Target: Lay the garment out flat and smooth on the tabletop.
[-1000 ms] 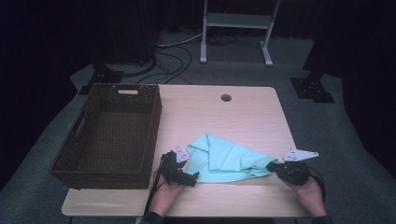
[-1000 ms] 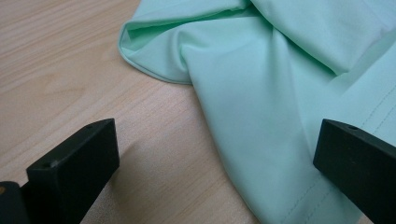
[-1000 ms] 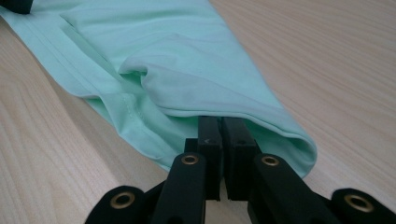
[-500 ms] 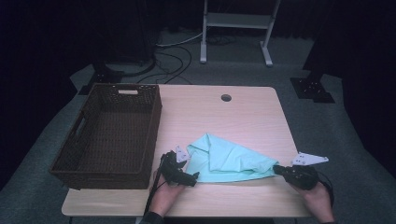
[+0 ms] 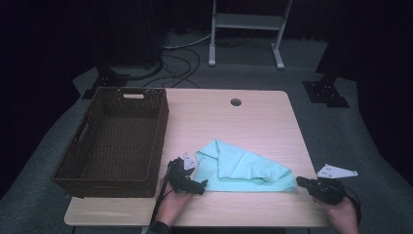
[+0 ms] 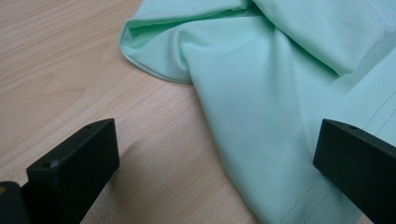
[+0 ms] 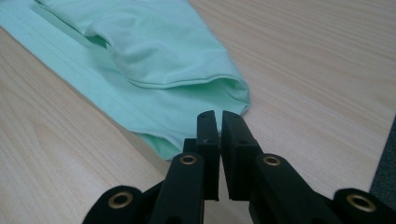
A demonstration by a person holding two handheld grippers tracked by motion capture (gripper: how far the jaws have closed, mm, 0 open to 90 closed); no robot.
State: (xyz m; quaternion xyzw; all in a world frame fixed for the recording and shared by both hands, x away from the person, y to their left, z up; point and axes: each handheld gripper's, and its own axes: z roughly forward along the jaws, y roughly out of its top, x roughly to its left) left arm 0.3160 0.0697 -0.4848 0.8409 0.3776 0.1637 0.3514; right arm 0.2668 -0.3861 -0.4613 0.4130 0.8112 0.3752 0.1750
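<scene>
A mint-green cloth [image 5: 243,168] lies loosely folded on the near half of the wooden table [image 5: 229,122]. At its left front corner my left gripper [image 5: 200,184] rests low with its jaws wide open. In the left gripper view the cloth [image 6: 261,93] lies between and beyond the jaws of that gripper [image 6: 217,140], reaching under the right one. My right gripper [image 5: 299,182] sits just off the cloth's right tip, shut. The right gripper view puts the closed tips of this gripper [image 7: 218,116] over the cloth's [image 7: 154,60] rounded end, and I see no fabric between them.
A dark brown wicker basket [image 5: 160,126] stands empty on the left of the table, close to my left hand. A round cable hole [image 5: 235,102] is at the back centre. The table's right edge is close beside my right hand. A metal stand [image 5: 246,29] is on the floor beyond.
My right gripper has moved right and toward the near edge, and the cloth's right tip has stretched out that way. The left gripper has stayed put.
</scene>
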